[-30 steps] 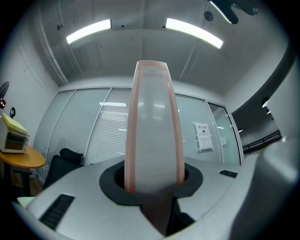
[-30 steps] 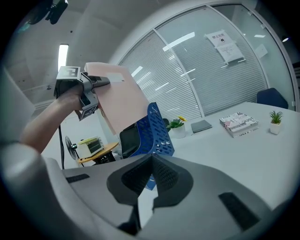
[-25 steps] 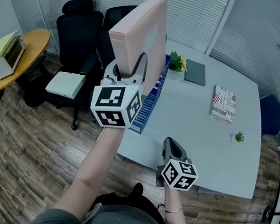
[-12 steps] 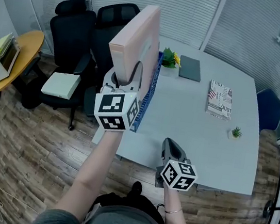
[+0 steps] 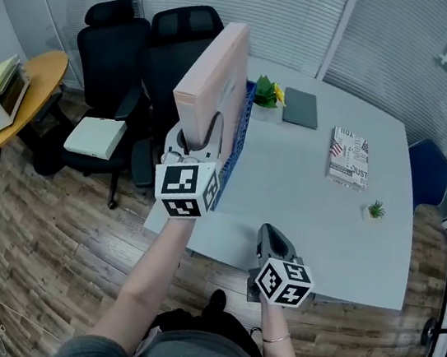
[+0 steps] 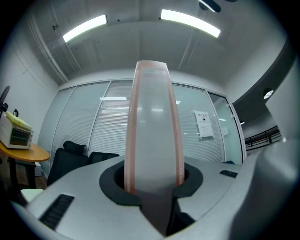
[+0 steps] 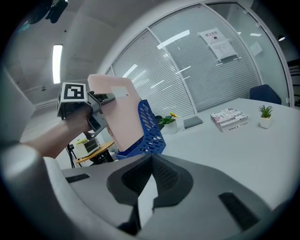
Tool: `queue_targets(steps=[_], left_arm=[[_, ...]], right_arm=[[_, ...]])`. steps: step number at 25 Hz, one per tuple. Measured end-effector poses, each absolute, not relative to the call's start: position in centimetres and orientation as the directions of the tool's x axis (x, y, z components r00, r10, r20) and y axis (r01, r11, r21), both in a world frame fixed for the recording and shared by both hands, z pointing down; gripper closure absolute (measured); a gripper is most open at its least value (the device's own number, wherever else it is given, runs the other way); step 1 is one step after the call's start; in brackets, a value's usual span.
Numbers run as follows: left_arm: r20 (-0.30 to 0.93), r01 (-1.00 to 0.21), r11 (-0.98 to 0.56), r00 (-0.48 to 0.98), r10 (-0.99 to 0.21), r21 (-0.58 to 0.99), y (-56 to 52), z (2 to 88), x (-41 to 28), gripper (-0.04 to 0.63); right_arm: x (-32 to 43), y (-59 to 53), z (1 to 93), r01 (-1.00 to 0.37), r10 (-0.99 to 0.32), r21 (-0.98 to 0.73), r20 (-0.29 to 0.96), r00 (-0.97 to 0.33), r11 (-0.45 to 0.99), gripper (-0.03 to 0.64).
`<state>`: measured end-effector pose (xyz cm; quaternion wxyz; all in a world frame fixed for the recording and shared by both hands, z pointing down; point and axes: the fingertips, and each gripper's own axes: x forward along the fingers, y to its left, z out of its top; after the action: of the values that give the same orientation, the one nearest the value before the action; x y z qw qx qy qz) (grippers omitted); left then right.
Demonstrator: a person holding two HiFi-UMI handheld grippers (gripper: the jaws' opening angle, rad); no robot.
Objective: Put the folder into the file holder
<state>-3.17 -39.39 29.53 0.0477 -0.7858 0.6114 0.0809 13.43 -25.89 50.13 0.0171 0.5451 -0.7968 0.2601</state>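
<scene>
A tall pink folder point(image 5: 217, 81) stands upright on its edge, with my left gripper point(image 5: 199, 134) shut on its near lower end. Its bottom is at the blue mesh file holder point(image 5: 237, 138), which stands along the left edge of the grey table point(image 5: 288, 191); the folder hides how deep it sits. In the left gripper view the folder point(image 6: 152, 131) rises straight up from between the jaws of the left gripper point(image 6: 152, 180). My right gripper point(image 5: 270, 234) hangs shut and empty over the table's front edge. The right gripper view shows the folder point(image 7: 119, 117) and the file holder point(image 7: 149, 129) beyond the right gripper point(image 7: 145, 187).
On the table are a potted plant with a yellow flower point(image 5: 264, 95), a dark notebook point(image 5: 301, 108), a stack of magazines point(image 5: 348, 156) and a tiny green plant point(image 5: 375, 209). Two black office chairs point(image 5: 117, 58) and a round wooden side table point(image 5: 24, 94) stand to the left.
My left gripper and the pink folder have come down a little toward the file holder. The right gripper has stayed where it was.
</scene>
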Motion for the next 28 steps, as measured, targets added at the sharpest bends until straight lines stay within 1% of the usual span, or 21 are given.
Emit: queue_targets(steps=[28], left_arm=[[-0.280, -0.976, -0.210, 0.187, -0.942, 0.053, -38.1, 31.0, -3.5, 0.451]], right_arm=[[13.8, -26.7, 51.2, -0.880, -0.853, -0.400, 0.333, -0.401, 0.257, 0.611]])
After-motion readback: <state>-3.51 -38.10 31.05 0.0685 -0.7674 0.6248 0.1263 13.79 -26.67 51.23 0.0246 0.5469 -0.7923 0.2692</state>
